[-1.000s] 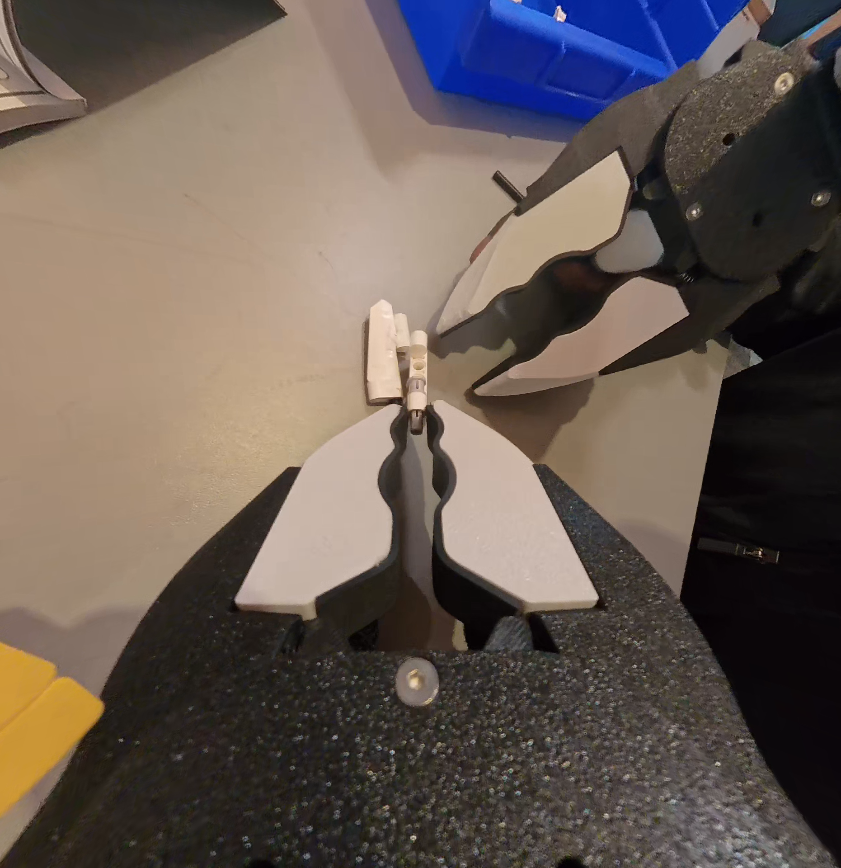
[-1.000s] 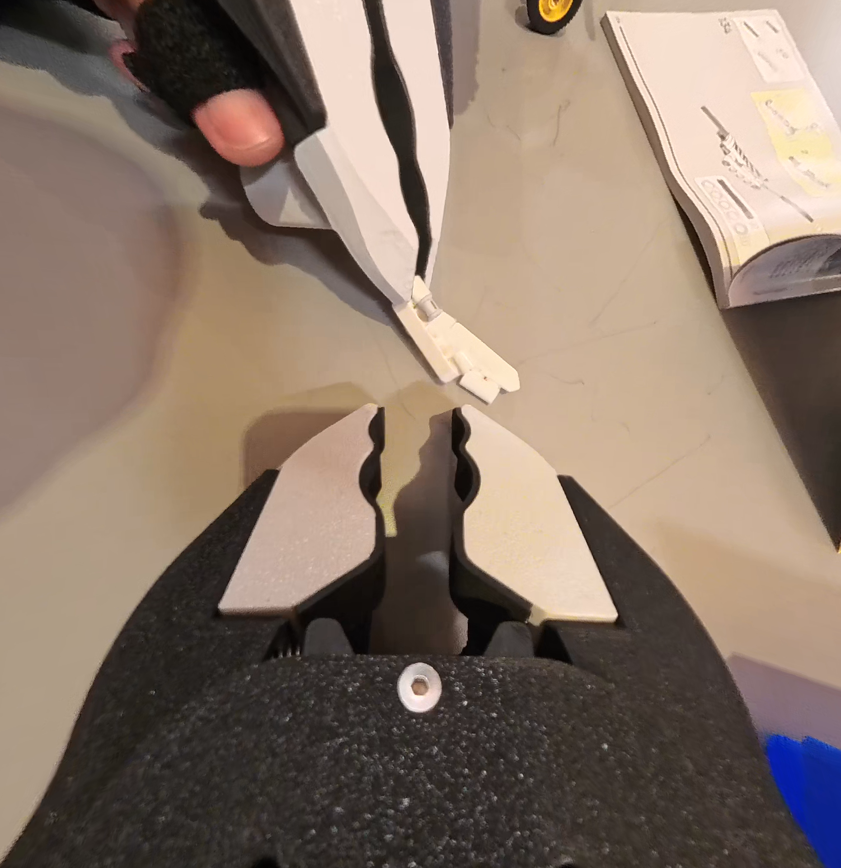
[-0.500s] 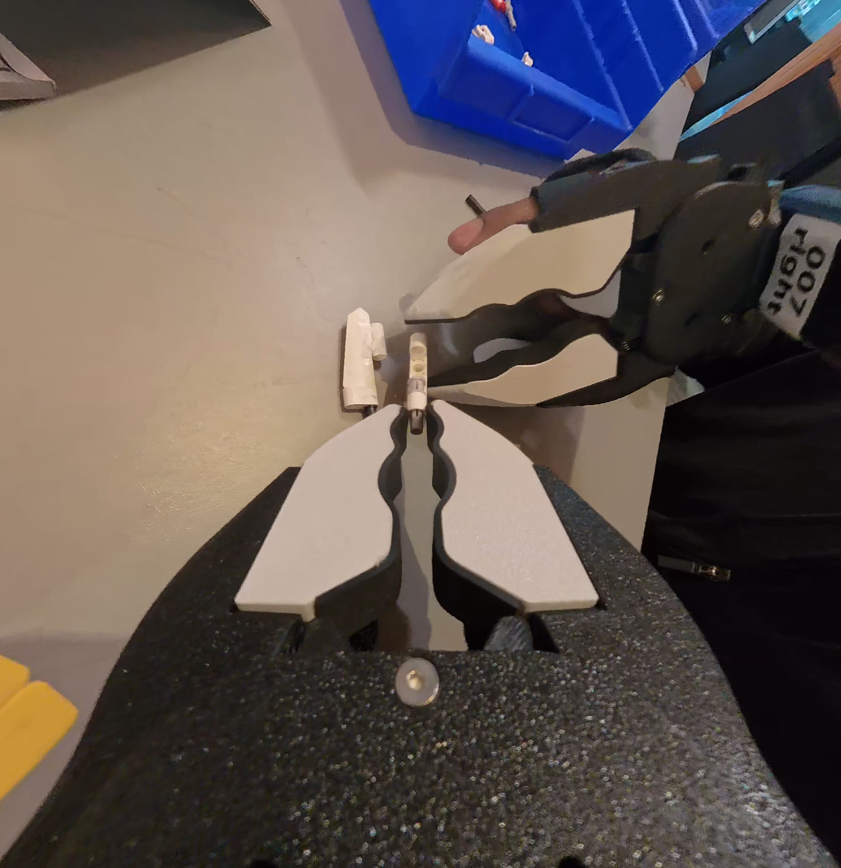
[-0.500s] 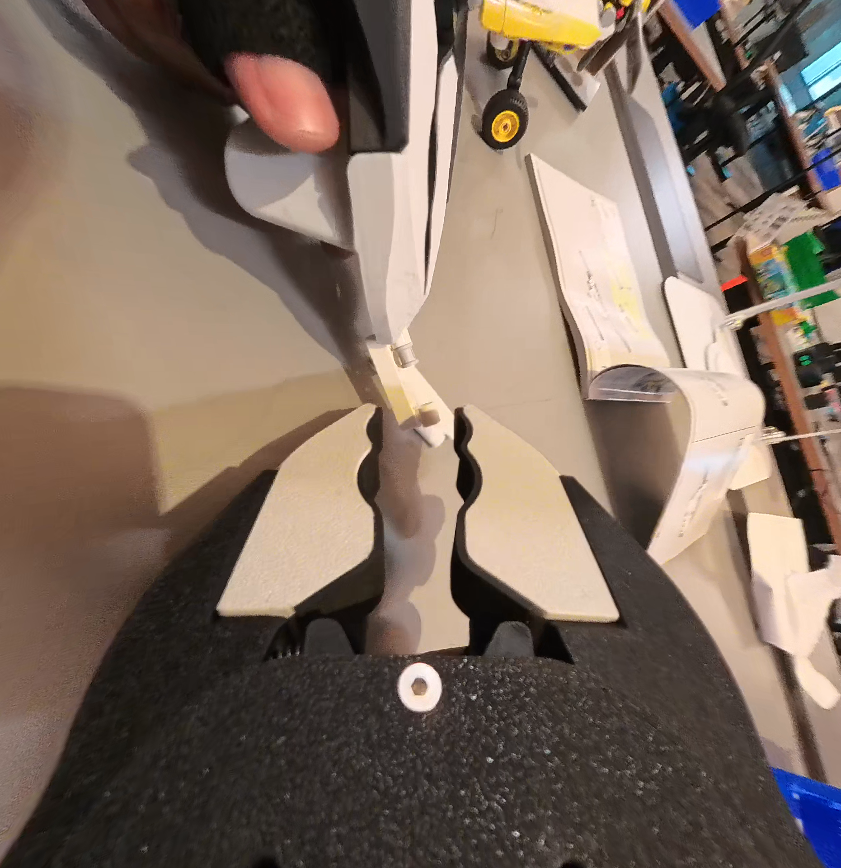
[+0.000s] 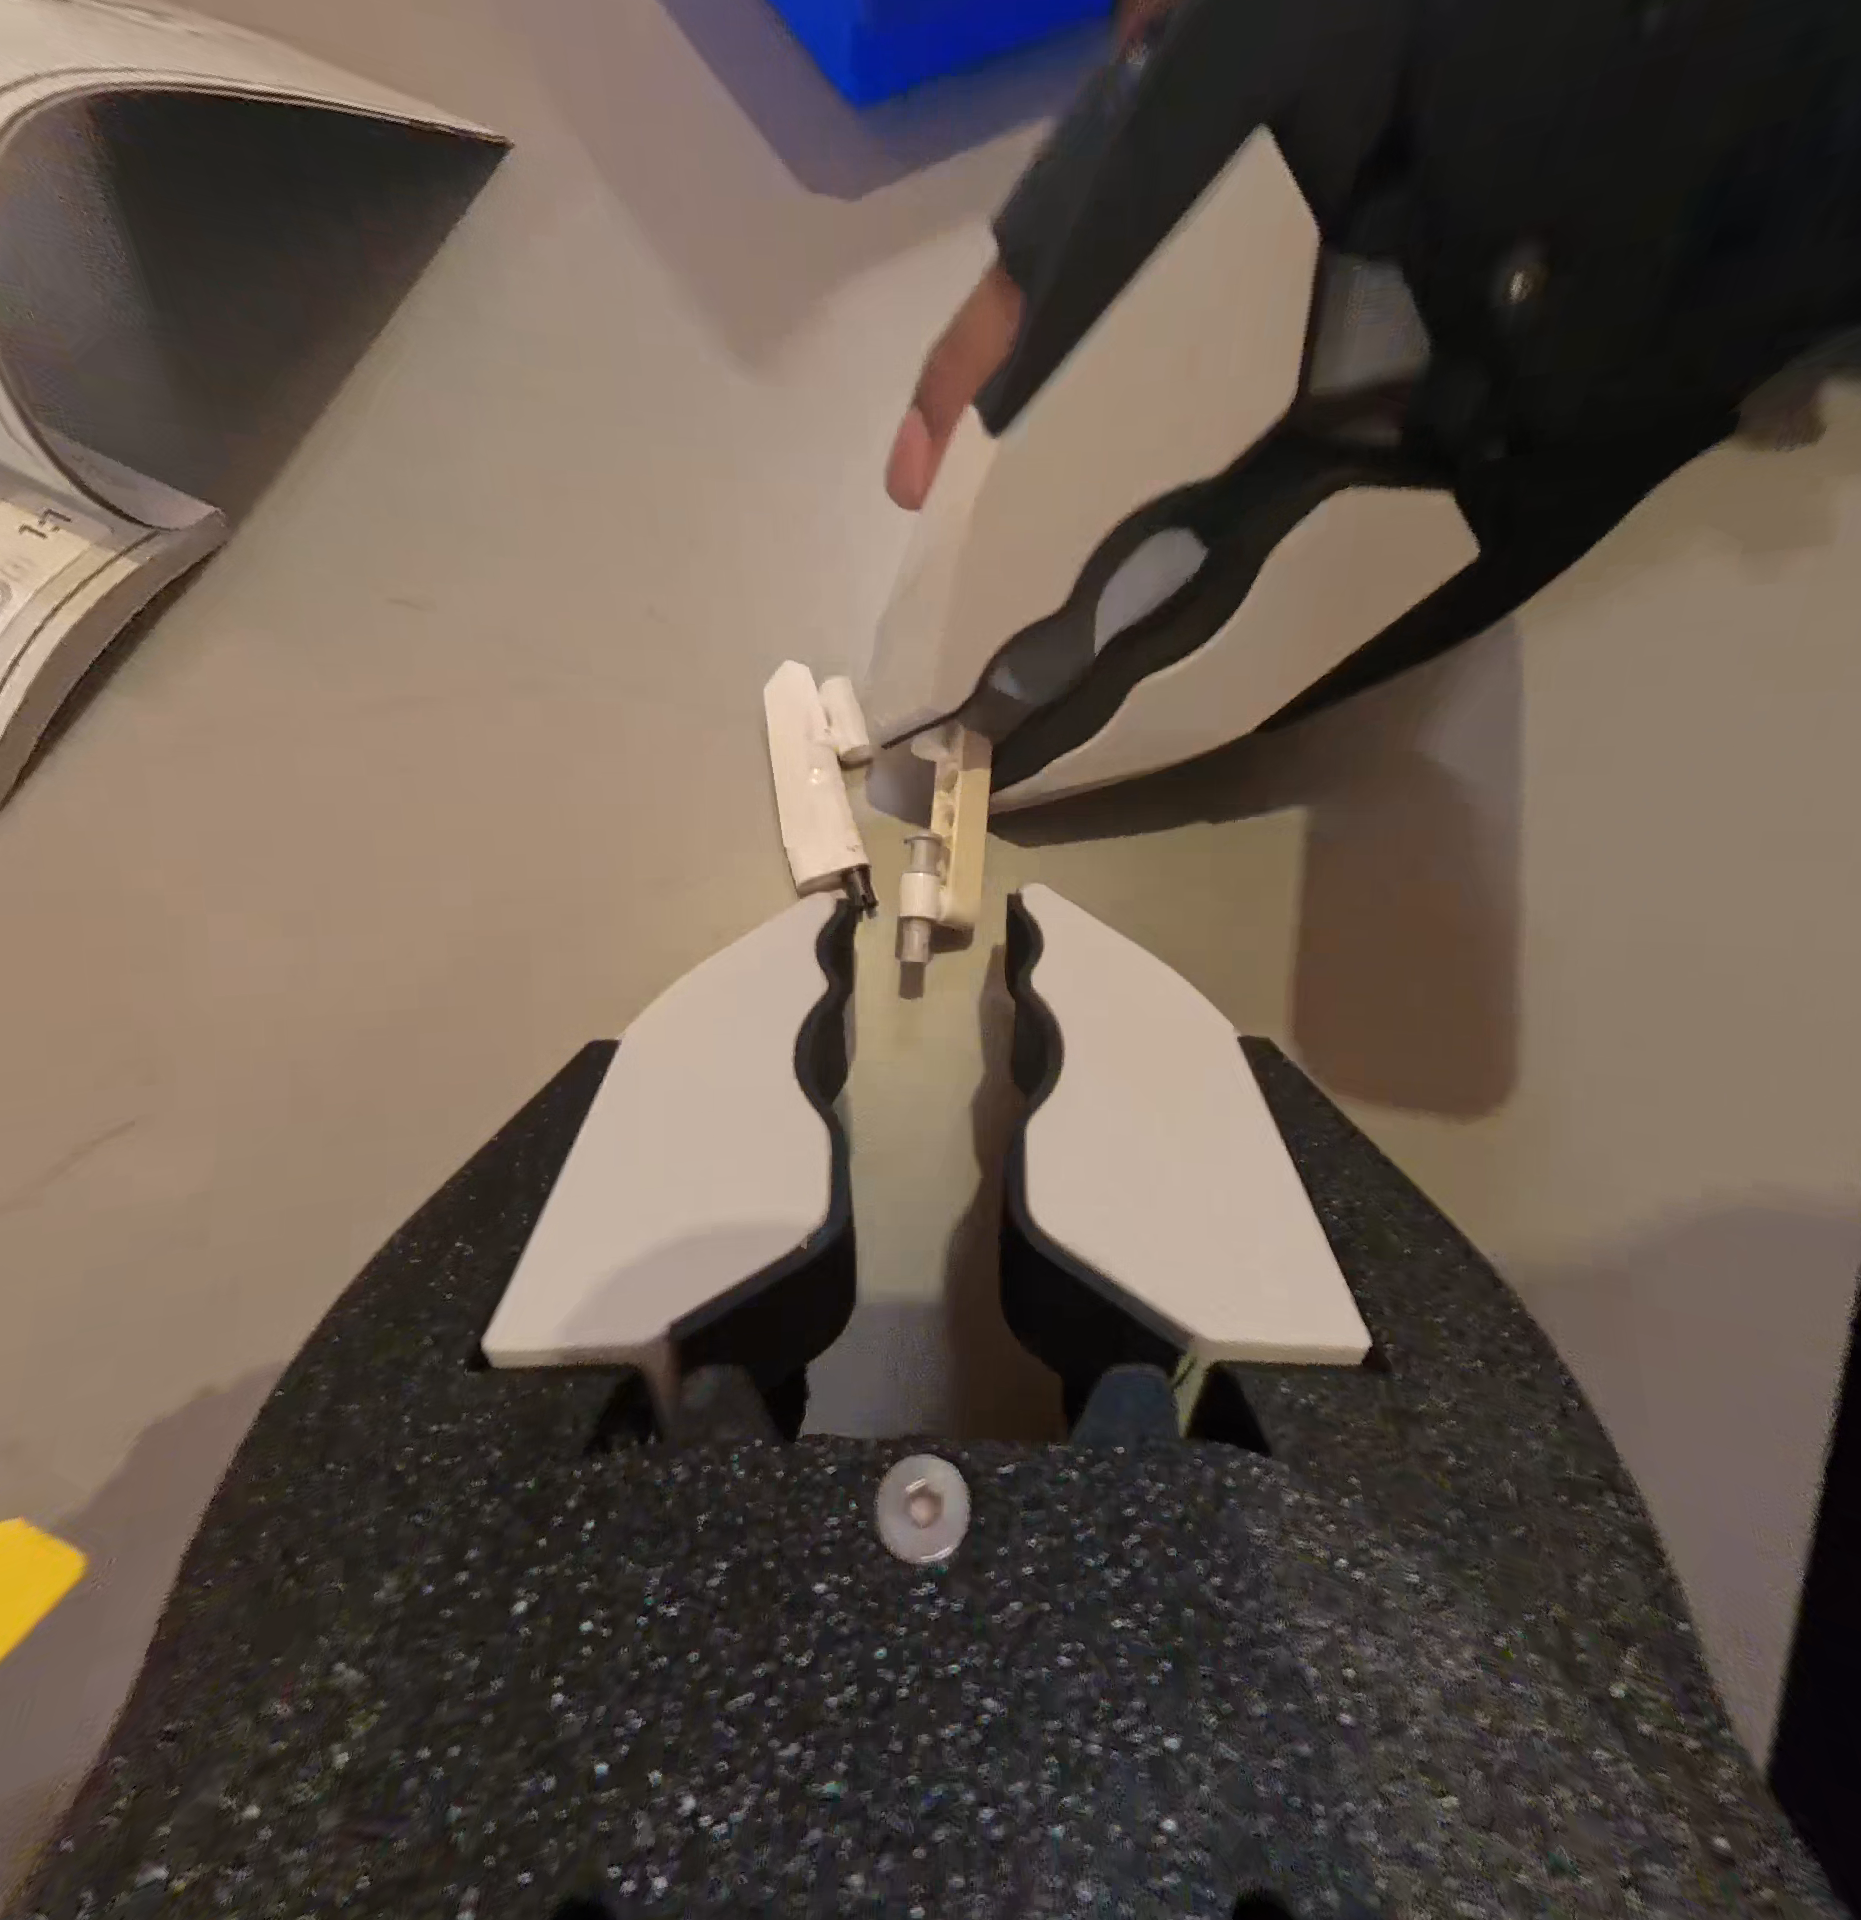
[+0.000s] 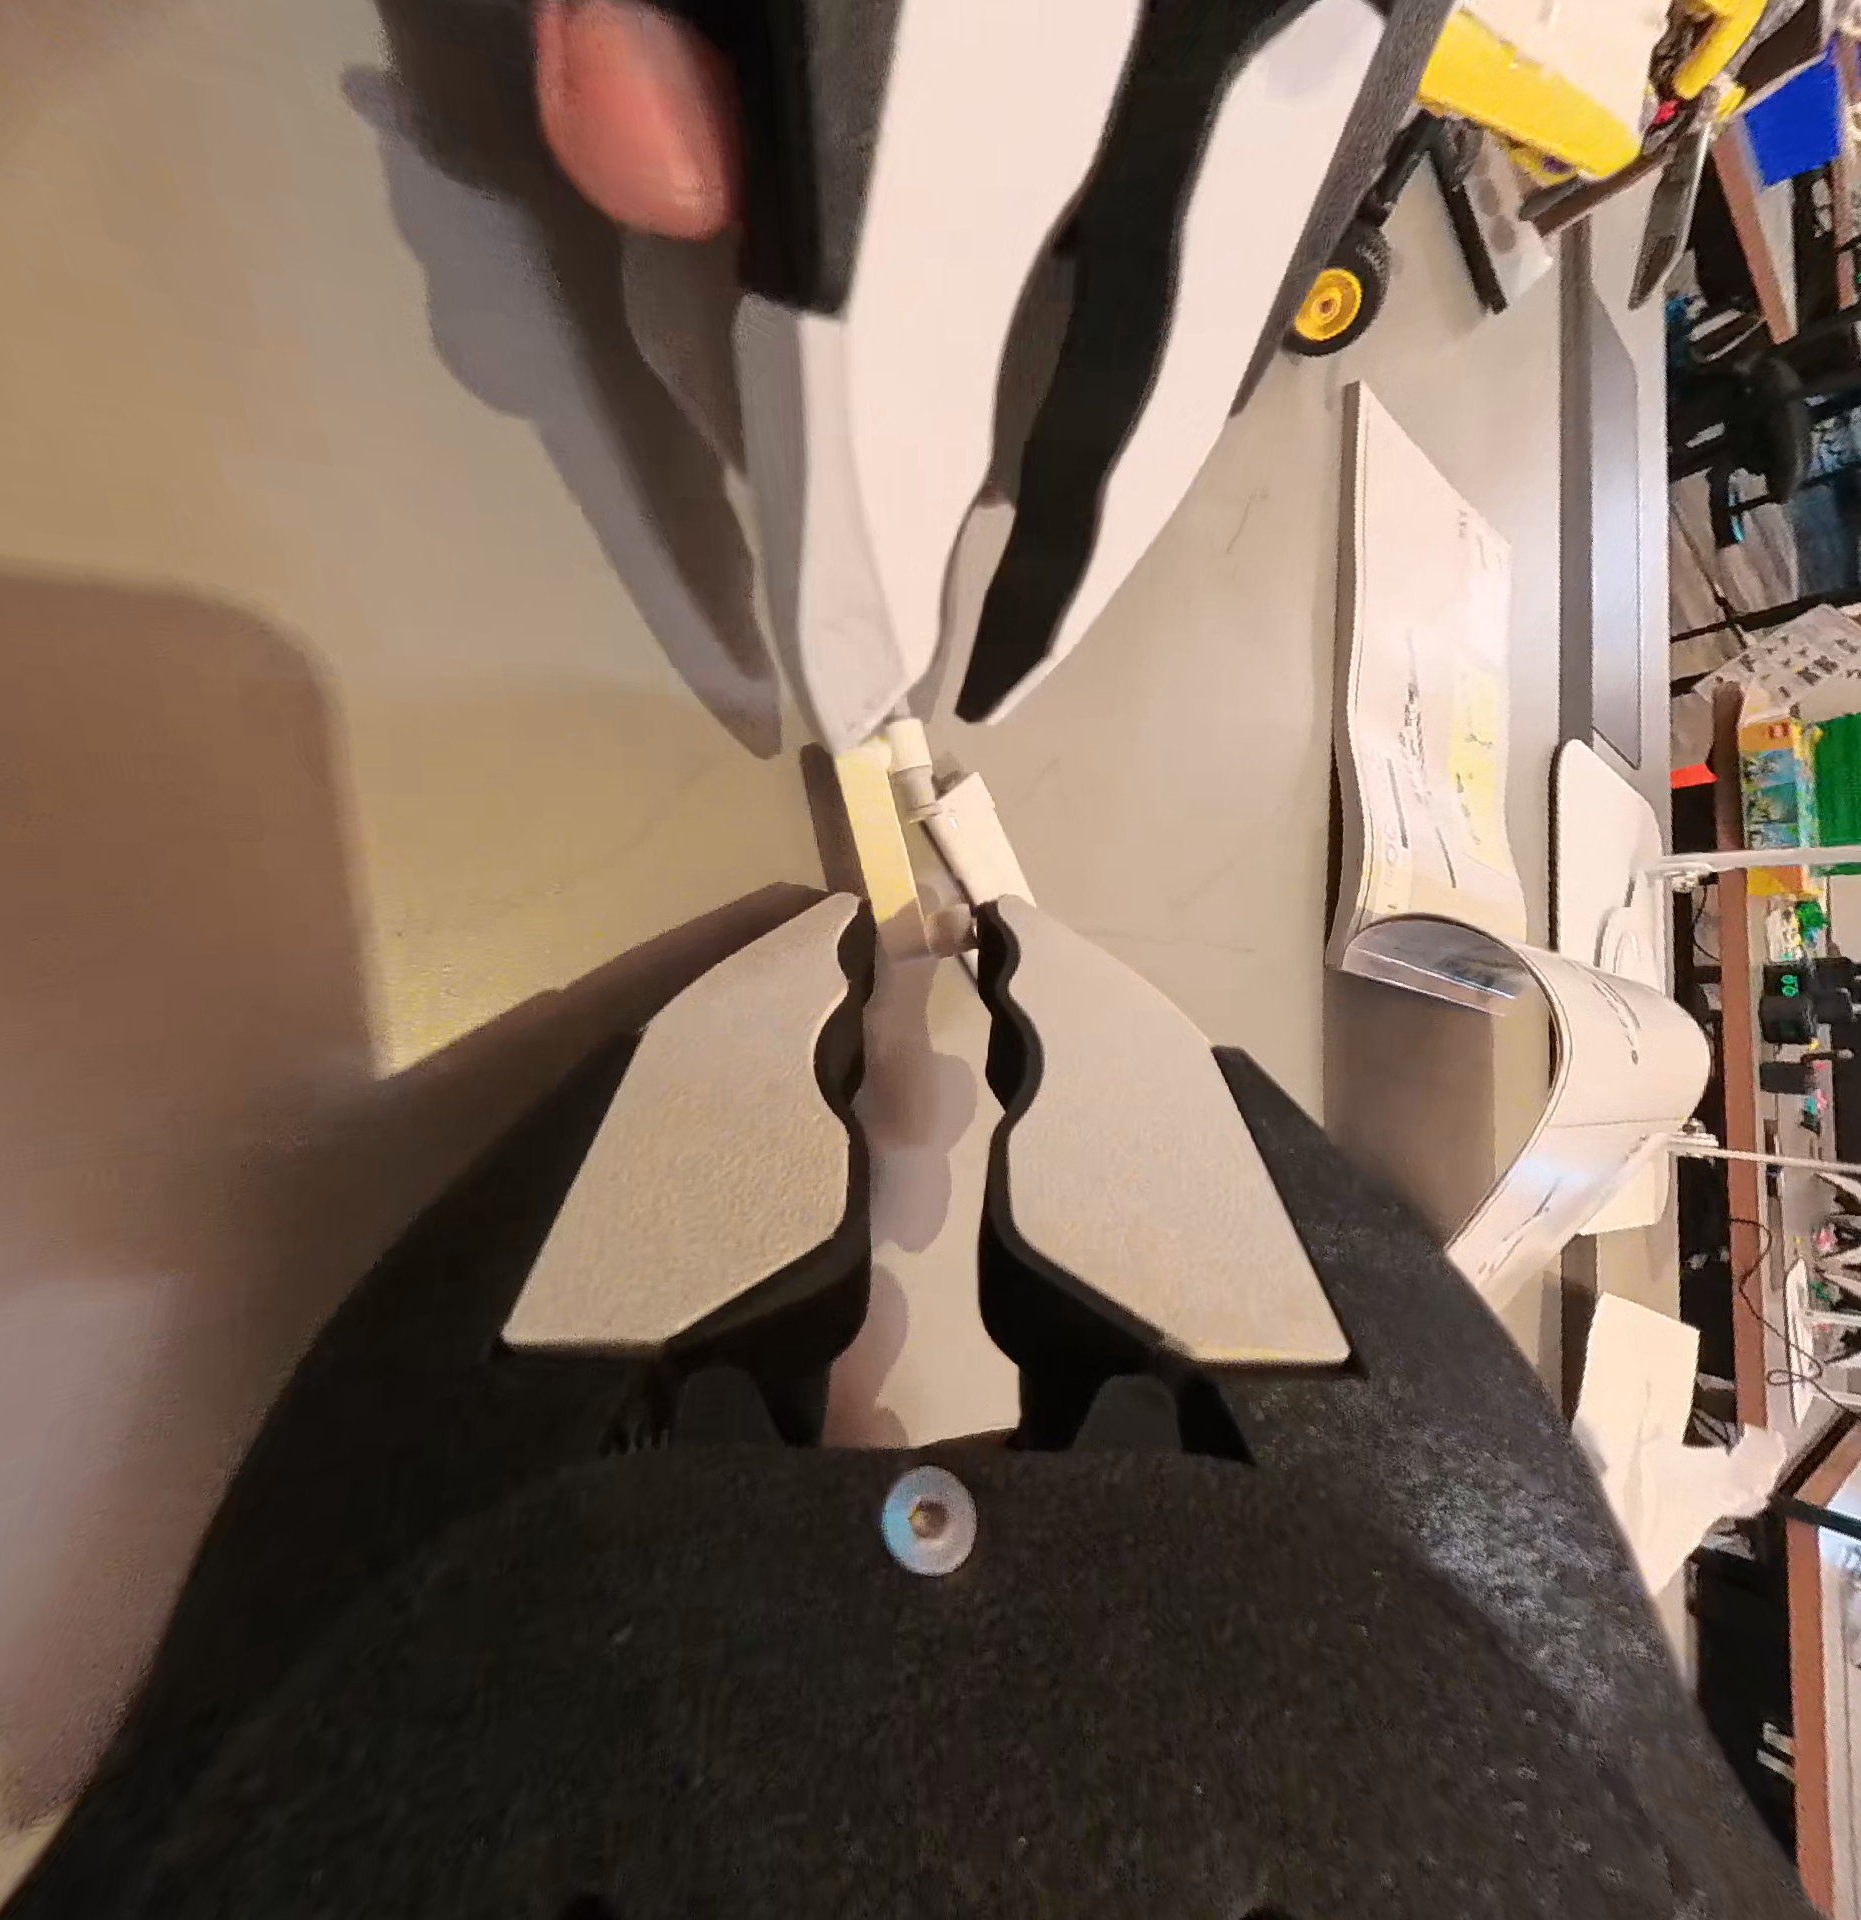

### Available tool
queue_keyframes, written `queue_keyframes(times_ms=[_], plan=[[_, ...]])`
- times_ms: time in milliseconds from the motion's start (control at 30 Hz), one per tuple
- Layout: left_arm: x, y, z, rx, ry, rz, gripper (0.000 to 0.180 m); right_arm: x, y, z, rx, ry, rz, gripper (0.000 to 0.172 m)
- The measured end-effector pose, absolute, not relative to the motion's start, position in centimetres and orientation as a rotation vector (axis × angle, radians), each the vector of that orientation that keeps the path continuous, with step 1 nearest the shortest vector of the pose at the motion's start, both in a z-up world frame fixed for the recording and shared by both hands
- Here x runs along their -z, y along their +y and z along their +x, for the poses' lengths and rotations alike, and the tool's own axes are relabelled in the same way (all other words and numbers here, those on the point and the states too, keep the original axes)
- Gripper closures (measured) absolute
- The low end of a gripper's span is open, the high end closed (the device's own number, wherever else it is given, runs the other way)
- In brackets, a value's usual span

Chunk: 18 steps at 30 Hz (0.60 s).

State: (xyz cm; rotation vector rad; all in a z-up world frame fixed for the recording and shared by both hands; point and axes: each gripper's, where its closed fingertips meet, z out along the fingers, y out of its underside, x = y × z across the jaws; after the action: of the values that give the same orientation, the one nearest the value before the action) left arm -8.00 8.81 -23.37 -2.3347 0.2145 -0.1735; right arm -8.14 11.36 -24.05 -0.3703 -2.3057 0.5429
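- The left gripper (image 5: 926,914) has its jaws spread. The grey pin of a cream beam (image 5: 959,831) pokes into the gap, and neither pad touches it.
- The right gripper (image 5: 967,743) pinches the far end of that beam. In its own view the tips sit either side of the beam's end and its peg (image 6: 921,914), tight against them.
- The beam's long axis runs nearly straight from one gripper's mouth to the other's, so it is gripped at the right's end and free at the left's.
- A white part (image 5: 810,795) lies on the surface just left of the beam and roughly parallel to it. Its dark stub is just at the left gripper's left fingertip (image 5: 801,925); contact cannot be told.
- The surface (image 5: 438,779) is plain grey, with an open booklet (image 6: 1425,727), a yellow-wheeled model (image 6: 1331,307) and a blue bin (image 5: 957,52) at its edges.
- Cluttered shelves and desks fill the room beyond.
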Motion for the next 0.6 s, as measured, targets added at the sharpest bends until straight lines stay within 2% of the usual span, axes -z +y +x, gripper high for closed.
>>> queue_keyframes(times_ms=[200, 367, 533, 600], plan=[[24.05, 8.86, -8.15, 0.016, 0.316, -2.349, 0.164, 24.08, 11.10, -8.43, -0.563, -2.348, -0.363, 0.153], [24.38, 8.83, -8.43, -0.002, 0.292, -2.371, 0.164, 24.06, 11.23, -8.75, -0.573, -2.344, -0.381, 0.152], [24.51, 8.70, -8.46, 0.073, 0.212, -2.396, 0.165, 23.83, 11.95, -8.96, -0.584, -2.350, -0.422, 0.142], [24.37, 8.74, -8.33, 0.105, 0.185, -2.391, 0.164, 23.70, 12.08, -8.86, -0.613, -2.375, -0.437, 0.134]])
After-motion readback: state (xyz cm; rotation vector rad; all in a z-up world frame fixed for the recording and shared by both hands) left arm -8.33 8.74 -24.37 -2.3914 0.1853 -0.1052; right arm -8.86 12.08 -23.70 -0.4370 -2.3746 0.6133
